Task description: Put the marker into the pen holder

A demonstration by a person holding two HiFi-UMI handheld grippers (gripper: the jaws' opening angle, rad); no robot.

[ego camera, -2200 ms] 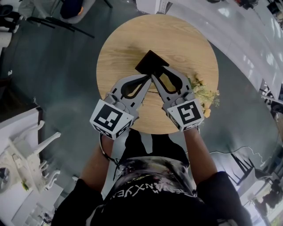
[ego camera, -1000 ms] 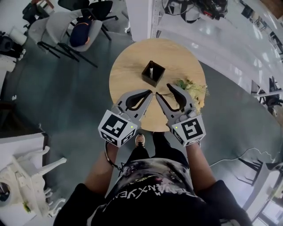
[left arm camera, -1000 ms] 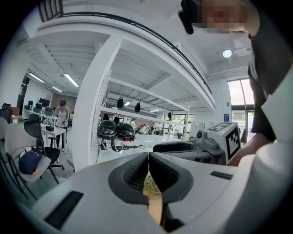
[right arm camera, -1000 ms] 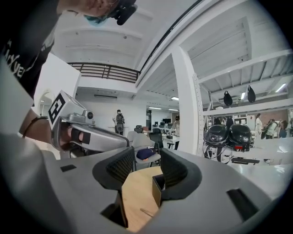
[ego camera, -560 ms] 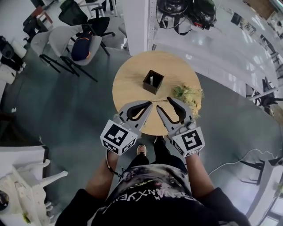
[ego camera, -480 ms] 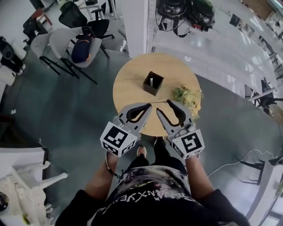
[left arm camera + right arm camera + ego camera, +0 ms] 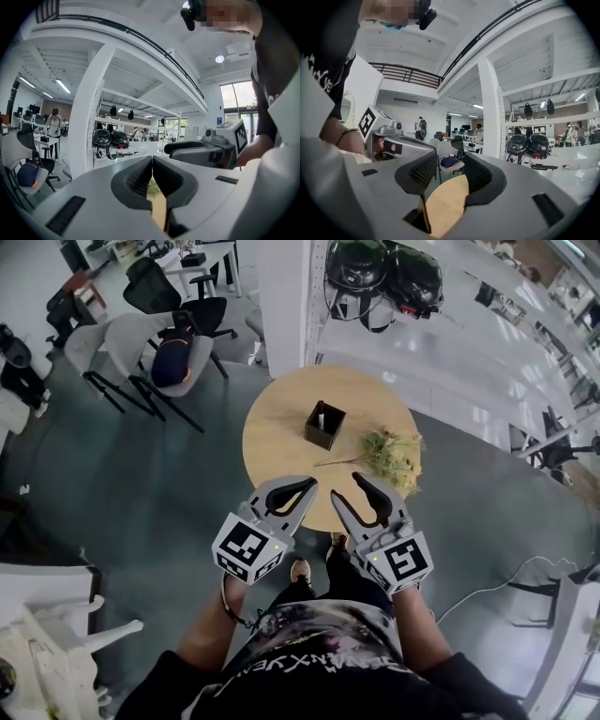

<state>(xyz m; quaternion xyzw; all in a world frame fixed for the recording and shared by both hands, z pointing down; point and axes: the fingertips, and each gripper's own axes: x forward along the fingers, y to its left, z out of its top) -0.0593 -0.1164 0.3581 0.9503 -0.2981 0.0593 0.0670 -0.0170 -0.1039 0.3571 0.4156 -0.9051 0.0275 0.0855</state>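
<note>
The round wooden surface (image 7: 281,437) is seen from well above, and the black pen holder (image 7: 324,436) is stood near its middle. The marker (image 7: 320,417) is found upright inside the pen holder, its pale end showing at the opening. A bunch of dried flowers (image 7: 394,450) is laid to the right of the holder, apart from it, with a thin stem pointed leftwards. Both grippers are held over the near edge of the surface, well apart from the holder. The left tongs (image 7: 307,489) are pressed together at the tips with nothing caught between them, as is shown plainly in the left gripper view. The right tongs (image 7: 345,486) are held narrowly apart and empty, and only bare wood is seen through the gap in the right gripper view. Beyond the surface, two dark helmets (image 7: 380,273) are hung at a white shelf rack, and grey chairs (image 7: 141,336) are stood on the floor at the left.
</note>
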